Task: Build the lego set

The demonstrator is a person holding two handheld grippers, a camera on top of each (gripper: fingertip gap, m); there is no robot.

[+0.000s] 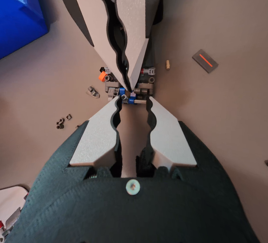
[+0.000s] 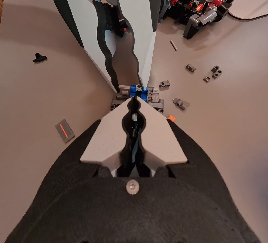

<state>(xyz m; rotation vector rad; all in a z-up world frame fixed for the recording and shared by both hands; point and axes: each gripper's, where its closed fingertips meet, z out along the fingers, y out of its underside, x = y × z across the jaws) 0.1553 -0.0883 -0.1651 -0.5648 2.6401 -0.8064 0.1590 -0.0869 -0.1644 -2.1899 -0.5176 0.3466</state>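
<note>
Straddling the grey-blue subassembly [image 1: 129,91] on the table [image 1: 203,120], left hand-held gripper [image 1: 133,99] stands wide. Right hand-held gripper [image 2: 134,98] nearly closed, tips at its blue pins [image 2: 132,91]; grip unclear.

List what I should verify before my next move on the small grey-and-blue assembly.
1. Left gripper open, its fingers on either side of the grey-and-blue assembly: ok.
2. Left gripper's fingers touching the assembly firmly enough to steady it: cannot tell.
3. Right gripper shut, tips down at the assembly's blue middle: ok.
4. A piece pinched in the right gripper: cannot tell, the tips hide it.
5. Orange piece clear of the work: not ok, it lies right against the assembly.
6. Grey tile with red line clear of both grippers: ok.
</note>
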